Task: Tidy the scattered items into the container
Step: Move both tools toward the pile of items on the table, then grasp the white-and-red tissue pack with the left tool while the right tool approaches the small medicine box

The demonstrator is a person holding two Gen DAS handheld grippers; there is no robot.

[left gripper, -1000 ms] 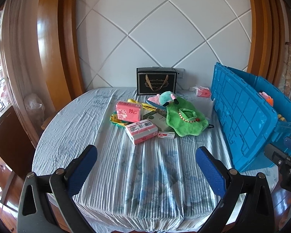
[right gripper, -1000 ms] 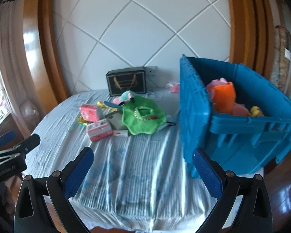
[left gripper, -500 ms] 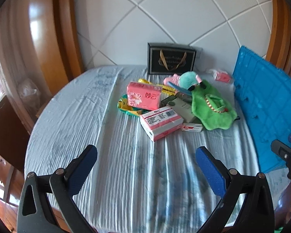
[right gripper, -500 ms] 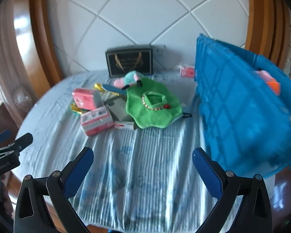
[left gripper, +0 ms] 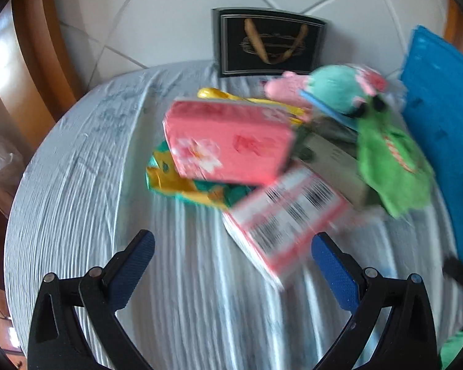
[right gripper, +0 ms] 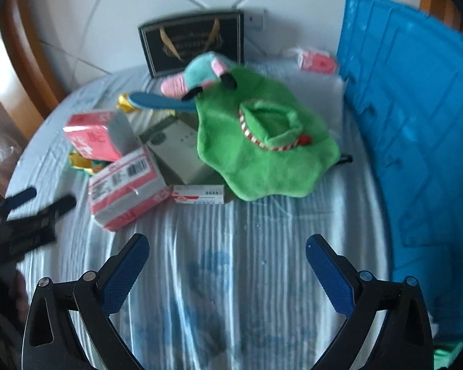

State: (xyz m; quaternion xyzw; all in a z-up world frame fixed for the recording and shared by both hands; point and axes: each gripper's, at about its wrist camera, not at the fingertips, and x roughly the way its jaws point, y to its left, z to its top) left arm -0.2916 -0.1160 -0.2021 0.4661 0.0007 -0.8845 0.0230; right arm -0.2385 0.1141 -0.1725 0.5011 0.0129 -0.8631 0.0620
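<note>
Left wrist view: our left gripper (left gripper: 231, 262) is wide open, nothing between its fingers, hovering low over the table (left gripper: 77, 200). Just ahead of its right finger sits the white-and-pink barcode box (left gripper: 285, 215); behind that the pink tissue pack (left gripper: 228, 146) lies on top of a yellow-green foil packet (left gripper: 182, 185). Frame is motion-blurred, so fine detail is lost.

Right wrist view: our right gripper (right gripper: 227, 265) is also spread open and empty, above bare cloth near the table edge. The green plush cloth (right gripper: 262, 154) lies mid-table, with a teal-and-pink plush toy (right gripper: 200, 71) at its far edge and a grey-green box (right gripper: 179, 151) touching its left side. A small red-and-white carton (right gripper: 199, 195) sits at the near edge of the pile. The blue container (right gripper: 416, 123) stands on the right side of the table, apart from the pile. A black gift bag (right gripper: 194, 43) stands against the wall behind, and a small pink packet (right gripper: 316, 61) lies beside the container's far corner.
</note>
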